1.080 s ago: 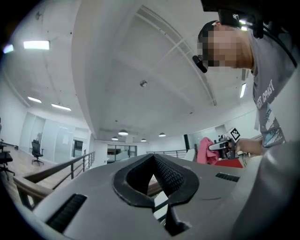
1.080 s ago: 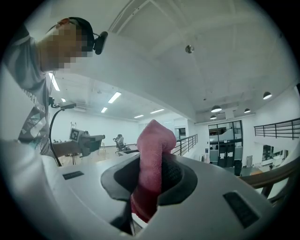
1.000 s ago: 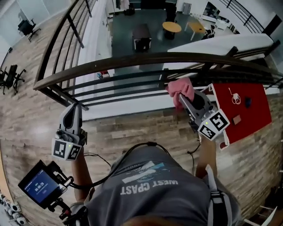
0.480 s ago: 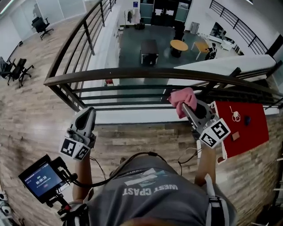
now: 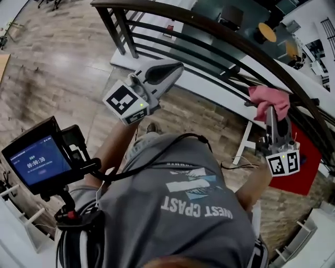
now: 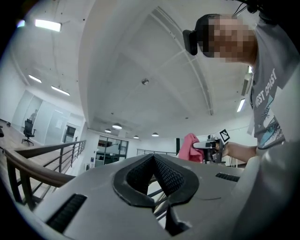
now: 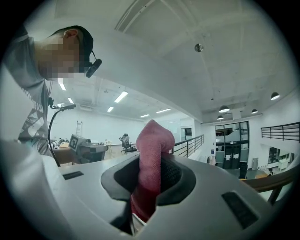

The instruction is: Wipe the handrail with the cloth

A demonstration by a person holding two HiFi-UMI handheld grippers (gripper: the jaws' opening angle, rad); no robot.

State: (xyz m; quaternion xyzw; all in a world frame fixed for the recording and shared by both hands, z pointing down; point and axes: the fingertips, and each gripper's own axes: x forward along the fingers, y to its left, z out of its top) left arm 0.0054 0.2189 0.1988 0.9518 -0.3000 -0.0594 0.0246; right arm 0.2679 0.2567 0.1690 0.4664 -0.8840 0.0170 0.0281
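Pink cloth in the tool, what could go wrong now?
The cloth is pinched in the right tool beside the handrail, with a lower floor beyond it. If the grip slipped, it might drop down there. The left tool is shut and empty, so it probably couldn't catch it.

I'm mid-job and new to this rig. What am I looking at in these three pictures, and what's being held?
No robot: a person holds a two-jaw gripper in each hand. The head view looks down from the person's head; the other two pictures look along each gripper's jaws. The left gripper has its jaws together on nothing. The right gripper is shut on a pink cloth, held up next to the handrail. Whether it touches, I can't tell.
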